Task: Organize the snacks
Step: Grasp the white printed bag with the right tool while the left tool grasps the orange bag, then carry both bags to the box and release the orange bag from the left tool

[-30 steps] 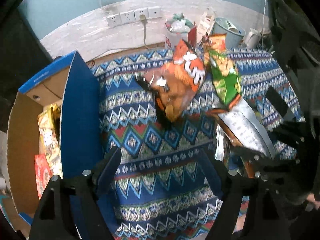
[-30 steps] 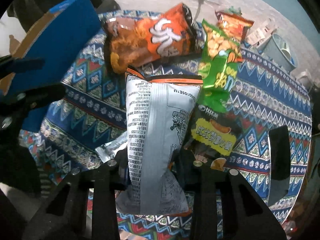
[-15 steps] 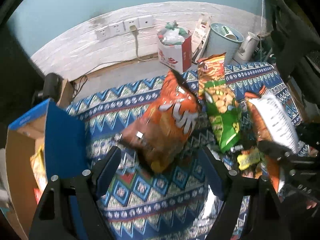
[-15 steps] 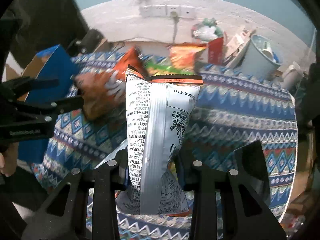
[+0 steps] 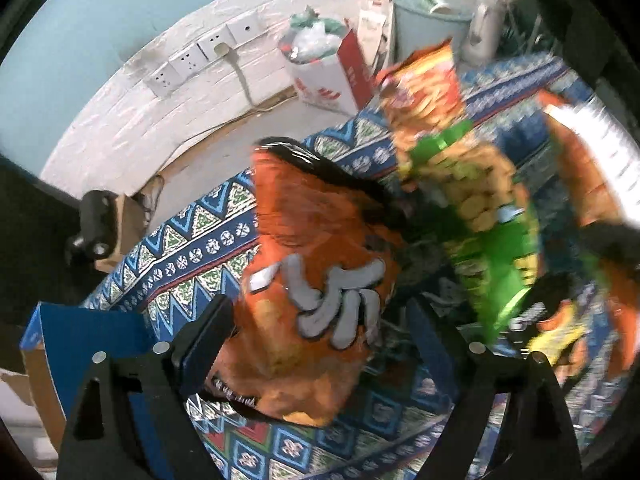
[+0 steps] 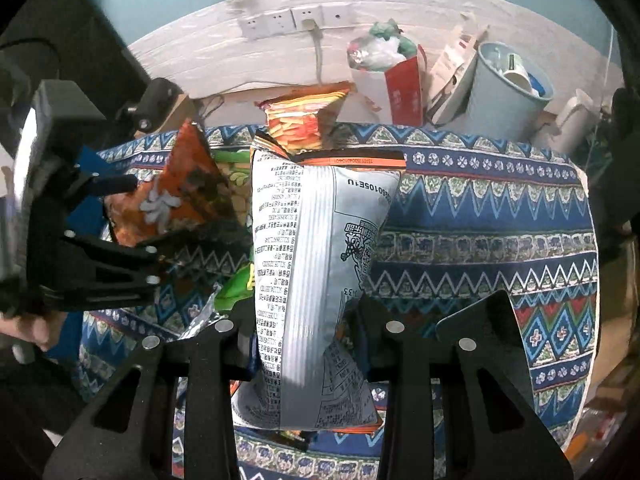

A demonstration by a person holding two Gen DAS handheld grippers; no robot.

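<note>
My left gripper (image 5: pixel 320 320) is open, its fingers on either side of a large orange snack bag (image 5: pixel 320 280) lying on the patterned cloth (image 5: pixel 192 248). My right gripper (image 6: pixel 308 332) is shut on a silver-backed snack bag (image 6: pixel 316 264) and holds it upright above the table. A green bag (image 5: pixel 492 232), a red-orange bag (image 5: pixel 424 92) and a small yellow-black bag (image 5: pixel 552 332) lie right of the orange one. The orange bag also shows in the right wrist view (image 6: pixel 176 196), with the left gripper (image 6: pixel 132 220) at it.
A blue cardboard box (image 5: pixel 88 344) stands at the table's left edge. Behind the table are a red-white bag of rubbish (image 6: pixel 392 76), a pale blue bin (image 6: pixel 504 88) and wall sockets (image 6: pixel 292 20). The right of the cloth (image 6: pixel 500 220) is bare.
My left gripper has moved forward from the blue box onto the orange bag, which now lies between its fingers. My right gripper has lifted the silver-backed bag and tilted to face the wall.
</note>
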